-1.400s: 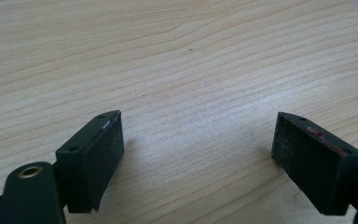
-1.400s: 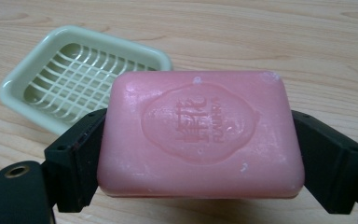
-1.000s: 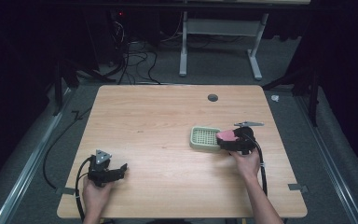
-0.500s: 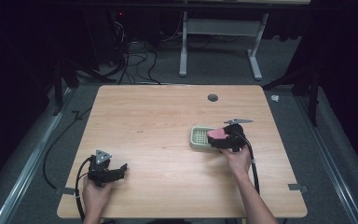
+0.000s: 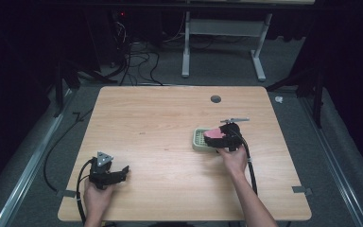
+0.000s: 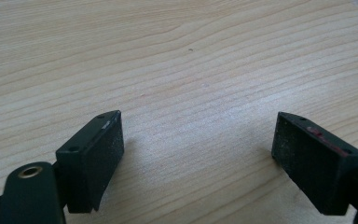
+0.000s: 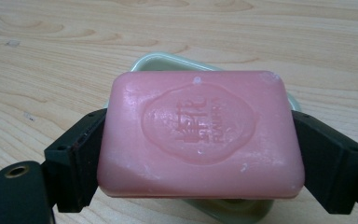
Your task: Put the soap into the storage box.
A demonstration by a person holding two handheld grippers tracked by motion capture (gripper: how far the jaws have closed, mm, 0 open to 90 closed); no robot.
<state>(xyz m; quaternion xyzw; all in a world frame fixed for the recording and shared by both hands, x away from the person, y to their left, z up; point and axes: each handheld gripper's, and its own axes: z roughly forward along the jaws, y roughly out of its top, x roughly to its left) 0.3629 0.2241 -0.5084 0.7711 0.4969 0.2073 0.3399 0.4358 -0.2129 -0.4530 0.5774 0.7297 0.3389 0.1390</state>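
While the right gripper [image 7: 200, 154] clamps the pink soap bar [image 7: 200, 133] by its two short ends, we hold it just above the pale green soap dish [image 7: 177, 63], whose rim peeks out behind and beneath the bar in the right gripper view. We judge that we are in the placing step: the bar is carried to the dish but not yet let go. In the high view the soap [image 5: 212, 133] and the dish [image 5: 199, 139] sit at the right of centre of the frame, with the right gripper [image 5: 223, 137] over them and our hand behind it. We cannot tell from these views whether the bar already touches the dish's grid.

Next, we think, the move calls for lowering the bar flat and centred within the rim, then spreading the jaws wide enough to clear both ends without dragging the dish sideways.

Our left gripper [image 5: 108, 173] rests at the lower left of the high view, well apart from the dish; its jaws stand spread with nothing between them, only bare wood in the left gripper view.

We work on a light wooden table [image 5: 160, 123] with a small dark round hole [image 5: 215, 99] toward the upper right. Around it the room is dark: grey floor, cables [image 5: 132, 56] at the upper left, and a white table frame [image 5: 222, 42] at the top.
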